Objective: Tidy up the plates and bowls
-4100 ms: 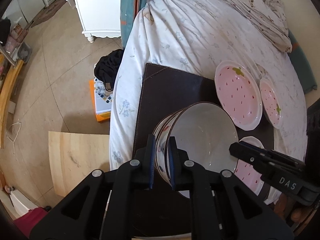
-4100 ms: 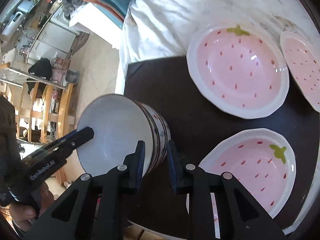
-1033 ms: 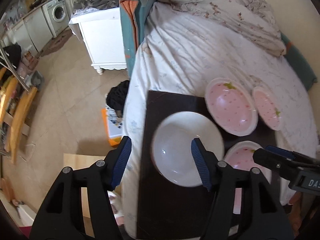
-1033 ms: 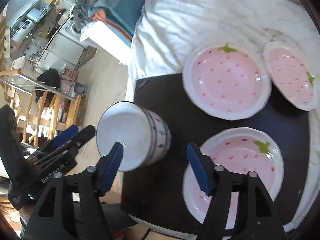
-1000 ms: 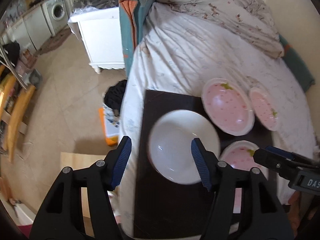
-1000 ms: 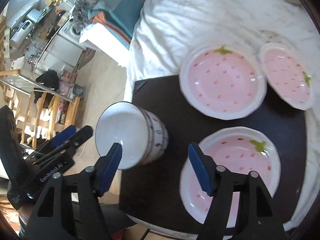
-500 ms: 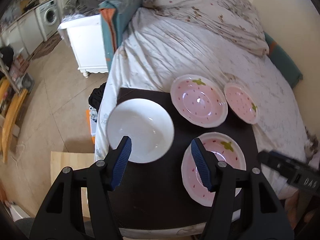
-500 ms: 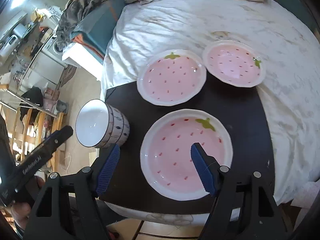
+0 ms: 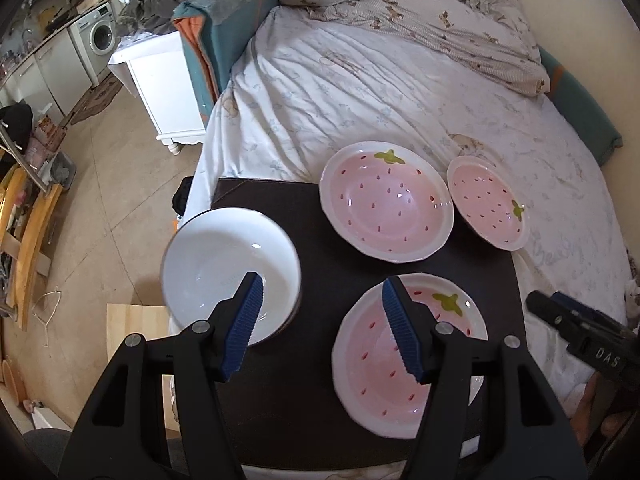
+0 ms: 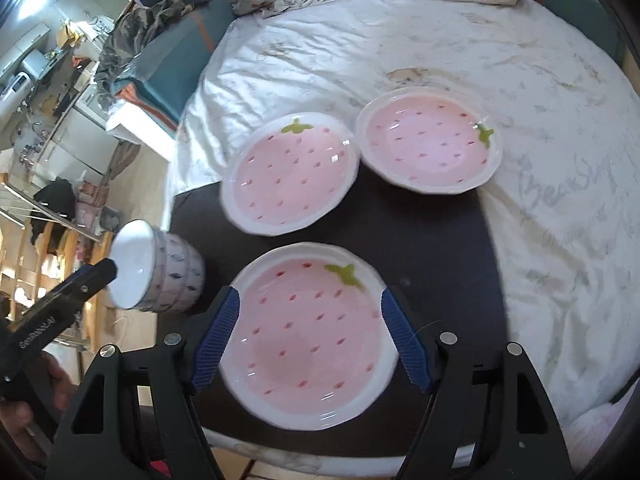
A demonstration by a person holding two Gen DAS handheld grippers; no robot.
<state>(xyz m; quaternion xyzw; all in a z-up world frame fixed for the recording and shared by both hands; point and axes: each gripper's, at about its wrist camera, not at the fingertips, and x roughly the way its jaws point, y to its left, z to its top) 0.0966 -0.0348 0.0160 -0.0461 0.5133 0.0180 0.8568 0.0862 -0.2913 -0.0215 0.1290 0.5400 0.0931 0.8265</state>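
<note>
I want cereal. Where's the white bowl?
In the left wrist view, the white bowl sits at the dark board's left edge, left of the nearest strawberry plate.

Hidden from you: near strawberry plate (image 9: 448, 352), its left part behind the left gripper's finger (image 9: 400, 328); stacked bowls (image 10: 168, 280), count unclear from blur; dark board (image 9: 312, 400), near edge behind gripper bodies.

Glossy ceramic plates (image 10: 308, 336) on matt dark board (image 9: 320, 252) (rumpled cloth beyond).
</note>
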